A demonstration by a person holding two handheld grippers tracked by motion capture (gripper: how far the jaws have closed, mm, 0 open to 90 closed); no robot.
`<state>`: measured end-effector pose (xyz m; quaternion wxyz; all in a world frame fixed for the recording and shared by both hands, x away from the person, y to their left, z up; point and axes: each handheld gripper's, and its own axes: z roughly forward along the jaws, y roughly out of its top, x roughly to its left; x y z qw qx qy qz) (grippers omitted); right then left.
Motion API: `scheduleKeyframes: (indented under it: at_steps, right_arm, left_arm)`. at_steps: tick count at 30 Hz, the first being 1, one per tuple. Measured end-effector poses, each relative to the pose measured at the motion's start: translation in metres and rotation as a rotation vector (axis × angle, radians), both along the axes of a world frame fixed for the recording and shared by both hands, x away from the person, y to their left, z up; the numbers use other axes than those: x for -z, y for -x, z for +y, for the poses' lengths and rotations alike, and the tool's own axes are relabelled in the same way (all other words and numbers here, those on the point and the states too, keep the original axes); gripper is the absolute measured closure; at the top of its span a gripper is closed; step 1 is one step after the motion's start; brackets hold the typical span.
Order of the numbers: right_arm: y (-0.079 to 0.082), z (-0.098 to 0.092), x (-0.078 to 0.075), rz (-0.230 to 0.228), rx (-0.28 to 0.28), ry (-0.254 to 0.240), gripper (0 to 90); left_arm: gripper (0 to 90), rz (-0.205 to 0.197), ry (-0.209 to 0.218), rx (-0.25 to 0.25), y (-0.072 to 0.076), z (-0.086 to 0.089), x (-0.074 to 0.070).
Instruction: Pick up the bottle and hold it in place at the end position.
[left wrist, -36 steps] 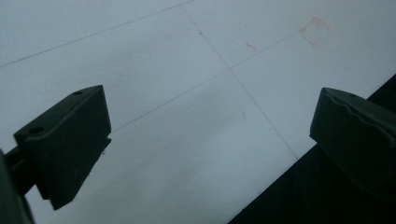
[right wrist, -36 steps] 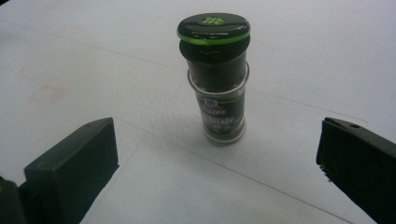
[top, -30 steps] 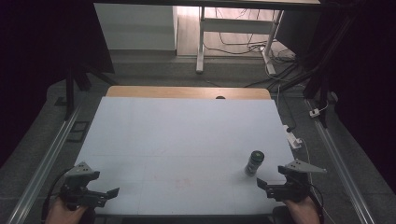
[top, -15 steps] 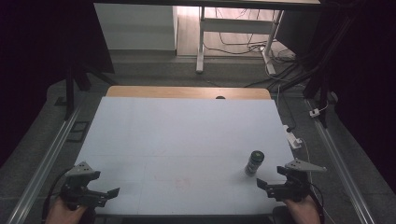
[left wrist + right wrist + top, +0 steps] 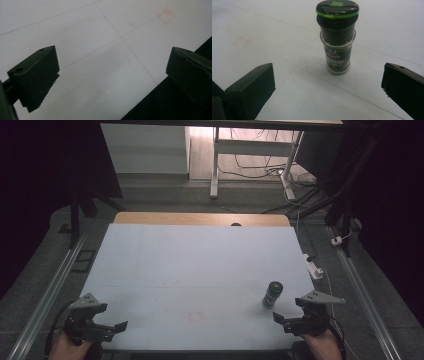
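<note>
A dark spice jar point(image 5: 337, 37) with a black, green-rimmed lid stands at centre frame. The white table point(image 5: 175, 265) carries faint red marks point(image 5: 242, 41) at left.

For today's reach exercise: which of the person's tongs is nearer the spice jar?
Right. The right tongs sit just in front of the spice jar, open toward it; the left tongs are at the table's opposite near corner.

You see a white worktop point(image 5: 190, 270) with faint red marks point(image 5: 194, 316), and what looks like a power strip point(image 5: 314, 270) beside it.
</note>
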<state>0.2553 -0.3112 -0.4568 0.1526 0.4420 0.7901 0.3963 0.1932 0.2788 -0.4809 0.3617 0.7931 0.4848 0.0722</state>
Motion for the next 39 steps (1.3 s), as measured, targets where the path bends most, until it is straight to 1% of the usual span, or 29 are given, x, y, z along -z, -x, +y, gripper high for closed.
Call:
scheduleKeyframes:
  at_steps: [1,7,12,19,26,31,34,38,39]
  right_arm:
    - [0.0,0.001,0.0,0.002,0.0,-0.008,0.0]
    - [-0.002,0.003,0.0,0.001,-0.011,0.0,0.0]
    - [-0.003,0.004,-0.001,0.001,-0.018,-0.004,0.0]
    - [-0.009,0.006,0.001,-0.005,-0.038,-0.01,0.0]
    - [-0.017,0.01,0.002,-0.021,-0.055,-0.015,0.0]
    - [-0.022,0.012,0.004,-0.021,-0.06,-0.006,0.0]
    - [-0.026,0.013,0.006,-0.025,-0.063,0.017,0.0]
    - [-0.03,0.015,0.008,-0.019,-0.069,0.03,0.0]
    - [-0.033,0.017,0.01,-0.016,-0.075,0.049,0.0]
  left_arm:
    - [0.1,0.001,0.002,0.0,0.0,0.0,0.0]
    - [0.1,-0.001,0.004,-0.001,0.0,0.001,0.0]
    - [0.1,-0.001,0.009,-0.003,0.0,0.001,0.0]
    - [0.1,0.003,0.01,-0.003,0.0,0.001,0.0]
    - [0.1,0.006,0.013,-0.004,0.0,0.002,0.0]
    - [0.1,0.008,0.013,-0.004,-0.001,0.002,0.0]
    - [0.1,0.008,0.015,-0.004,0.0,0.002,0.0]
    - [0.1,0.009,0.015,-0.003,-0.001,0.002,0.0]
    - [0.1,0.01,0.015,-0.003,-0.001,0.002,0.0]
